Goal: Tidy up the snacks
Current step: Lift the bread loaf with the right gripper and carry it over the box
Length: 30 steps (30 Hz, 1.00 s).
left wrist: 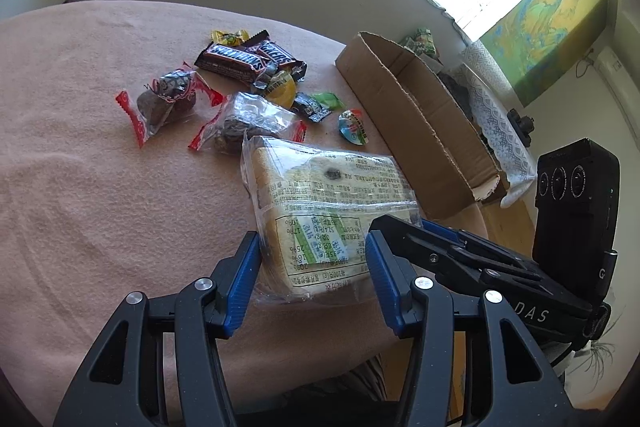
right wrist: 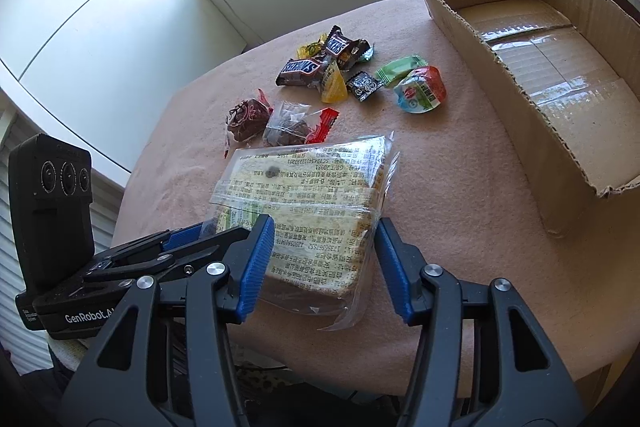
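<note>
Both grippers bracket the wrapped bread pack at the near edge of the table.

The table (right wrist: 460, 195) under its peach cloth carries an empty cardboard box (right wrist: 560, 99) along its right edge. The bread pack (left wrist: 320, 211) lies at the near edge; the left gripper (left wrist: 312, 279) and right gripper (right wrist: 324, 263) each have jaws closed onto its near end, though the right one's outer pad may only meet loose wrapper. Lift evenly, keep it level, and clear the box's torn rim. Smaller snacks (right wrist: 340, 75) lie mid-table, beyond the pack and off the path.
</note>
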Each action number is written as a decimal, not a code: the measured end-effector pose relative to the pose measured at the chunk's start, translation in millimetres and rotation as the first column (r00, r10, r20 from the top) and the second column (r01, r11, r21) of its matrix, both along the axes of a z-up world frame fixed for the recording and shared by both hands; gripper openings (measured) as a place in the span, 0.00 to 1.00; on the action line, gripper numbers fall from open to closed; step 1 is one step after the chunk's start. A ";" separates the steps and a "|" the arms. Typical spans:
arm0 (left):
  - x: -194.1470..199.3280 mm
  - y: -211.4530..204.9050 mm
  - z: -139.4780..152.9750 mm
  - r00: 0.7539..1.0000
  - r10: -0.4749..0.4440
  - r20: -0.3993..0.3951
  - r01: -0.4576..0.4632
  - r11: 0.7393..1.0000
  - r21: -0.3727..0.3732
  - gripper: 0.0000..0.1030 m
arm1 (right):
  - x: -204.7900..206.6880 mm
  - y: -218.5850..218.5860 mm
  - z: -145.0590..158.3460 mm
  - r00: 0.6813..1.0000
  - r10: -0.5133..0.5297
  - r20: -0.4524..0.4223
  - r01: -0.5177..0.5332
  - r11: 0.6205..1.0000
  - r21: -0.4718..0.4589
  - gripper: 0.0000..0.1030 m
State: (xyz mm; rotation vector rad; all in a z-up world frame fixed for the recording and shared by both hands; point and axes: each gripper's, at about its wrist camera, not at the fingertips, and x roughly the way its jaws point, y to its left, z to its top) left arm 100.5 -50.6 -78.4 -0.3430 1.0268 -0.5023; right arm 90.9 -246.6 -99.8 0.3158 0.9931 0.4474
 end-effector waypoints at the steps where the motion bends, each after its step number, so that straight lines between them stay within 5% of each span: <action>1: 0.9 -0.7 2.4 1.000 -0.001 0.007 0.001 1.000 0.000 0.50 | -0.2 -0.2 3.0 1.000 0.000 0.009 0.000 1.000 -0.002 0.53; 30: 61.9 -123.1 51.5 0.968 -0.192 0.163 0.198 0.980 -0.023 0.50 | 13.6 -114.7 63.9 0.968 -0.182 0.170 0.189 0.982 -0.023 0.53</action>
